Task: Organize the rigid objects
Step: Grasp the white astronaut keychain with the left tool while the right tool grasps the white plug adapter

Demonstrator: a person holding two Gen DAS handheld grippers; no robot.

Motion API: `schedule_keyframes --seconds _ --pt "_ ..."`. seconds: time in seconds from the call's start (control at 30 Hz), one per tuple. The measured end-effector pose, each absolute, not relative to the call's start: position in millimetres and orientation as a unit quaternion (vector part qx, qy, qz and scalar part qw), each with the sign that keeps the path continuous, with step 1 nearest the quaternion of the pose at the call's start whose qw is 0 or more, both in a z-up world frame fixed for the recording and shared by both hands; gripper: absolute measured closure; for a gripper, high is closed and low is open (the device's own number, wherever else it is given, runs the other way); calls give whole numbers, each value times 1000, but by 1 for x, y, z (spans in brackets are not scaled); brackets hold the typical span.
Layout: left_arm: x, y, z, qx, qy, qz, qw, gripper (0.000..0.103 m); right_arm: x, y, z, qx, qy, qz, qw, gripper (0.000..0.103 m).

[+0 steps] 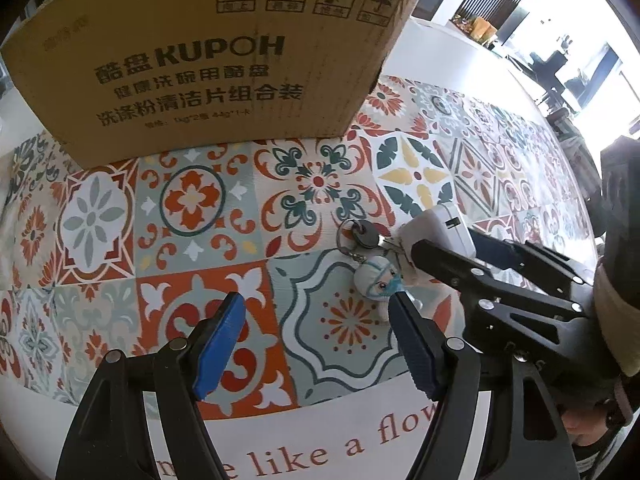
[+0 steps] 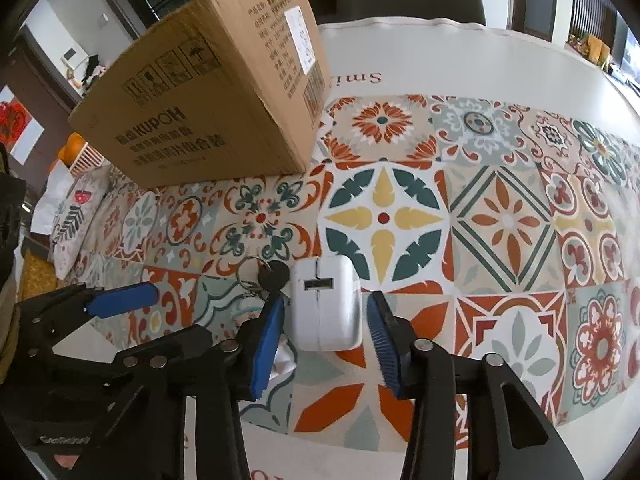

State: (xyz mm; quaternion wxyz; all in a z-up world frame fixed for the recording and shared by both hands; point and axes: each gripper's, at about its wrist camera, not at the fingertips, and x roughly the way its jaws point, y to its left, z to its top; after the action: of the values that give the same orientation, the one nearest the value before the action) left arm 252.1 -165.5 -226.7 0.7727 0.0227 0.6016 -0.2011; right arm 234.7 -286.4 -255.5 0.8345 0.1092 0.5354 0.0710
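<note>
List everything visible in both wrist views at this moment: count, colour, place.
Brown corrugated cardboard box: one, far side of the table.
Patterned tile-print tablecloth: one, orange, teal, yellow, covers the table.
White square USB charger: one, between the right gripper's fingers, a gap showing on both sides.
Black-headed key on a metal ring: one, beside the charger.
Small white masked doll keychain: one, attached to the ring.
Left gripper: black, blue pads, open, empty.
Right gripper: black, blue pads, around the charger.

White charger (image 2: 325,312), floral-tiled tablecloth (image 2: 500,216)
</note>
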Motion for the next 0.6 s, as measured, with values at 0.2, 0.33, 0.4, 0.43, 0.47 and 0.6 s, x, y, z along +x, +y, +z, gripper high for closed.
schedule_keyframes --seconds 0.2,0.33,0.4,0.43,0.47,0.6 --pt "251 -175 -228 16 602 -211 770 30 231 -295 -255 120 531 68 836 63" --pt "249 -182 -232 22 604 -221 765 30 230 -299 -255 115 528 70 838 63" --pt "248 -185 -234 21 604 -224 765 30 229 -299 -256 114 529 70 838 63" --pt "248 -186 -236 20 608 -227 761 30 229 -300 -256 115 530 69 838 63" --pt "247 -188 -238 18 609 -228 759 30 228 -300 -257 115 530 68 837 63" --pt "246 -194 -241 24 598 -235 766 30 226 -301 -260 117 528 68 838 63"
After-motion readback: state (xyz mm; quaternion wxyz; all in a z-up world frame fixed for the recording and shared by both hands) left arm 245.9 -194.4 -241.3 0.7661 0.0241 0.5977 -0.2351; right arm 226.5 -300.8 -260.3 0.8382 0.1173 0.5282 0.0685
